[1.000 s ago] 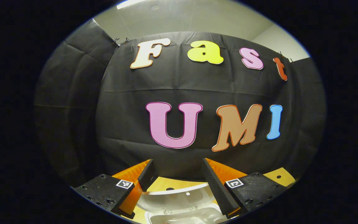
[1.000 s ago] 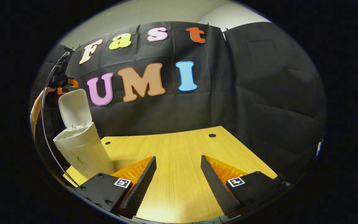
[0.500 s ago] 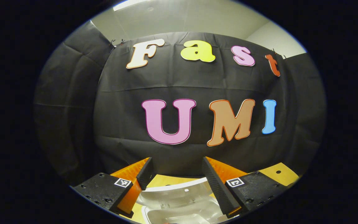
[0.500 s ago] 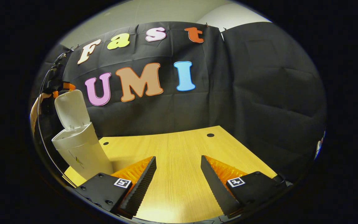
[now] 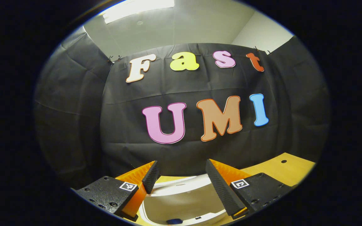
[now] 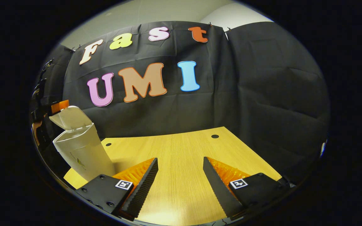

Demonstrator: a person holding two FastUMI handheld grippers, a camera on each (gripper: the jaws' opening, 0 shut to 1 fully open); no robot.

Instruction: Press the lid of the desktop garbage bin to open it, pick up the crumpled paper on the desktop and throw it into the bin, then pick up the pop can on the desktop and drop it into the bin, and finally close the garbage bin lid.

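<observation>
The white plastic desktop bin (image 6: pixel 80 150) stands at nine o'clock on the wooden desk (image 6: pixel 184 175), its hinged lid (image 6: pixel 69 117) half down. Both claws, left gripper (image 5: pixel 179 180) above it and right gripper (image 6: pixel 179 175), gape, grasping nothing. A glancing push could topple the bin.

no legible text — bin (image 6: pixel 82 150) logo blurred
</observation>
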